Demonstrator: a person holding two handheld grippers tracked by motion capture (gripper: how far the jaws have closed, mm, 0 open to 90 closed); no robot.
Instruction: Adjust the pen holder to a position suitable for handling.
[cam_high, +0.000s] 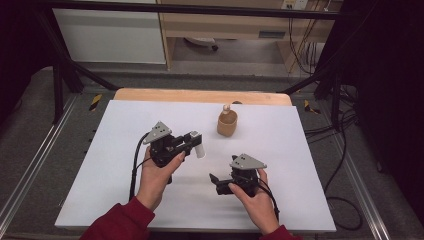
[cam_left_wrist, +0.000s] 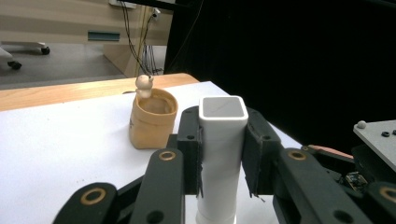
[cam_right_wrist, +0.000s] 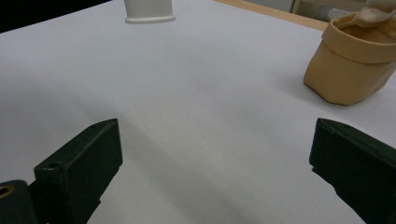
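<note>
Beyond the hand-held gripper (cam_high: 192, 142), a grey floor (cam_high: 240, 67) runs to a wooden cabinet (cam_high: 225, 22). Black cables (cam_high: 345, 165) trail beside the desk (cam_high: 150, 120), and the room's edges are dark.

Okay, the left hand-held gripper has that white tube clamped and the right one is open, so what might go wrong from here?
1. The left hand-held gripper clamps the white square tube with smooth sides, clear of the table; it could slip down between the pads.
2. The tan pouch sits close ahead; swinging the tube could knock it over, spilling the small figure inside.
3. The right hand-held gripper, jaws wide, hangs low over the table and might scrape it.
</note>
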